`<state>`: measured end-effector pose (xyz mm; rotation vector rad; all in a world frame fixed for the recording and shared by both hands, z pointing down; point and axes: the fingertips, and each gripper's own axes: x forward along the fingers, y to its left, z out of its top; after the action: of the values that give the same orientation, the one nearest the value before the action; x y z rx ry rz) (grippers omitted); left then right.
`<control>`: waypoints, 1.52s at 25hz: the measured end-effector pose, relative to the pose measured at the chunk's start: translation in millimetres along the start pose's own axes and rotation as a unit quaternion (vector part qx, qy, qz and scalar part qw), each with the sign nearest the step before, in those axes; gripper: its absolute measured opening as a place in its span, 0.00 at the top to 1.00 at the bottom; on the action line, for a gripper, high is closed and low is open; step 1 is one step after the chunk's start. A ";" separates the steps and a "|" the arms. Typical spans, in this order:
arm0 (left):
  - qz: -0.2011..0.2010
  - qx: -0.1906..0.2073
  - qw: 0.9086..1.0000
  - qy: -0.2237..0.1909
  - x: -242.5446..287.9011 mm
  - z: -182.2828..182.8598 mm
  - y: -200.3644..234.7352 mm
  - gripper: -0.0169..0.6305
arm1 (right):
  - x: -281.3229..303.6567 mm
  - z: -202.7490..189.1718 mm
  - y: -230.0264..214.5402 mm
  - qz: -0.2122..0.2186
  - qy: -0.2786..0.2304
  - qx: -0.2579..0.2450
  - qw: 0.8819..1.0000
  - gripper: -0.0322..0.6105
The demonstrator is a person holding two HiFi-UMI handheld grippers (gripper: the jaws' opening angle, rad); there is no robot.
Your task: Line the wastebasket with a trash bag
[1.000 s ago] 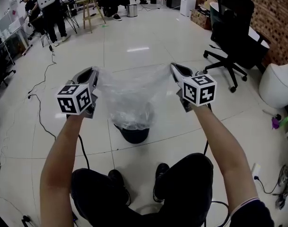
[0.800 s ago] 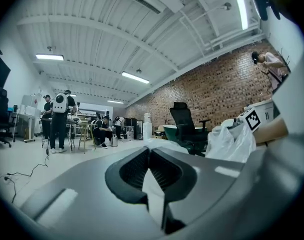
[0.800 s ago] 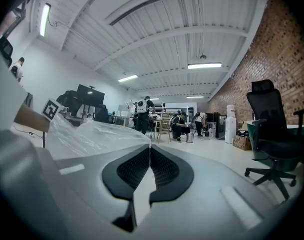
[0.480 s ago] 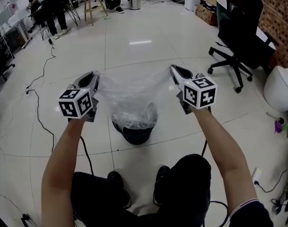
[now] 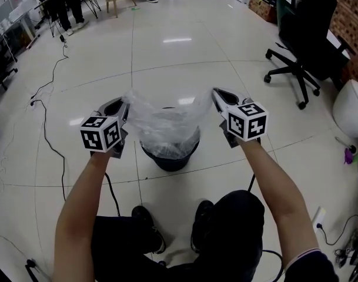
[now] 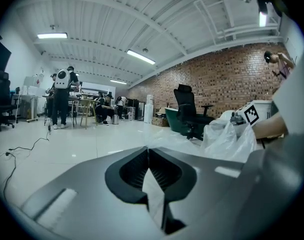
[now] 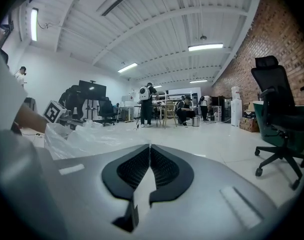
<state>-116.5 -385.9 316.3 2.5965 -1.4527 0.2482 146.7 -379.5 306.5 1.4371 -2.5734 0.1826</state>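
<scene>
Left claw (image 5: 124,104) and right claw (image 5: 216,93), clenched on clear plastic trash bag (image 5: 164,121), have sunk; bag bottom now inside round black wastebasket (image 5: 170,159), rim cuffing likely next.

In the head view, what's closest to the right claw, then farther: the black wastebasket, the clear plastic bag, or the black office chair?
1. Clear plastic trash bag, pinched in the right claw.
2. Black round wastebasket, below, at centre.
3. Black office chair, far right.
</scene>
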 end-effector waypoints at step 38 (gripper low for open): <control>0.003 0.002 0.975 0.221 50.0 -185.0 52.8 0.96 | 59.2 -189.4 -36.8 -0.001 0.137 0.050 0.989 0.95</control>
<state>-148.5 -414.8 510.4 2.3310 -1.2950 0.7725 167.3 -410.3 504.8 1.3413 -2.3685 0.4812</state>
